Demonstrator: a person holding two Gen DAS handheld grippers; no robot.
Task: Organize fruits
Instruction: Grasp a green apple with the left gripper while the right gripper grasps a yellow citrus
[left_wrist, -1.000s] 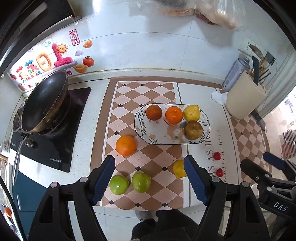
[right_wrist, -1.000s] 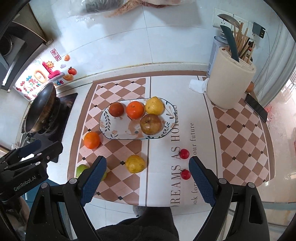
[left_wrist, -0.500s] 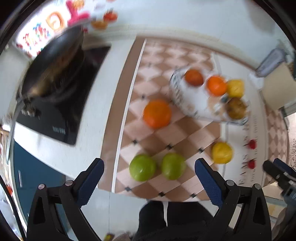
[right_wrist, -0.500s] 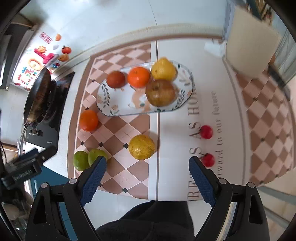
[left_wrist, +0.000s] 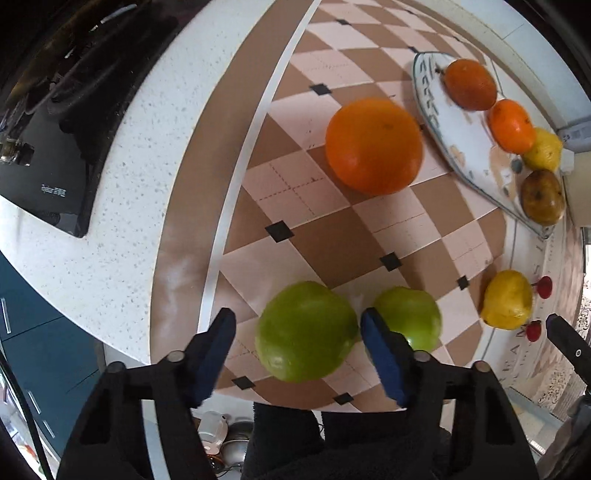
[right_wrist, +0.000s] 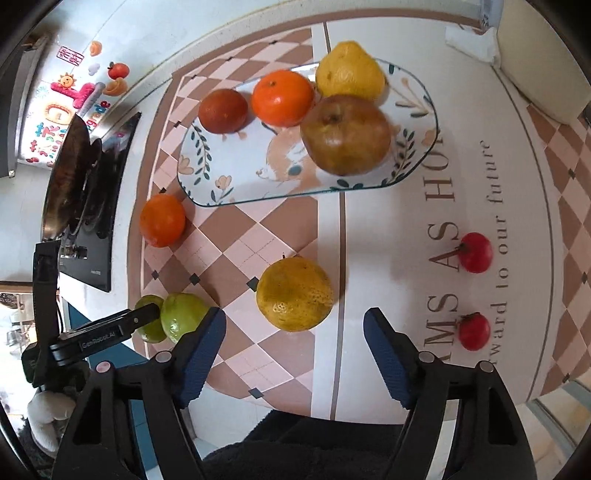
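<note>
My left gripper (left_wrist: 297, 328) is open, its blue fingers on either side of a green fruit (left_wrist: 304, 332) near the mat's front edge; a second green fruit (left_wrist: 410, 317) lies just right of it. A loose orange (left_wrist: 373, 144) lies beyond. My right gripper (right_wrist: 293, 332) is open just before a yellow citrus (right_wrist: 294, 293). The patterned plate (right_wrist: 221, 177) holds a dark red fruit (right_wrist: 222, 110), an orange (right_wrist: 282, 98), a yellow pear (right_wrist: 349, 72) and a brown pear (right_wrist: 345, 134). The left gripper also shows in the right wrist view (right_wrist: 144, 314).
Two small red fruits (right_wrist: 476, 253) (right_wrist: 474, 331) lie on the white mat strip at right. A black stove with a dark pan (right_wrist: 74, 177) stands at left. A beige holder (right_wrist: 546, 59) stands at the back right. The counter's front edge is just below both grippers.
Both grippers have dropped toward the counter. The left one has moved down around the left green fruit and narrowed; the right one has come close to the yellow citrus.
</note>
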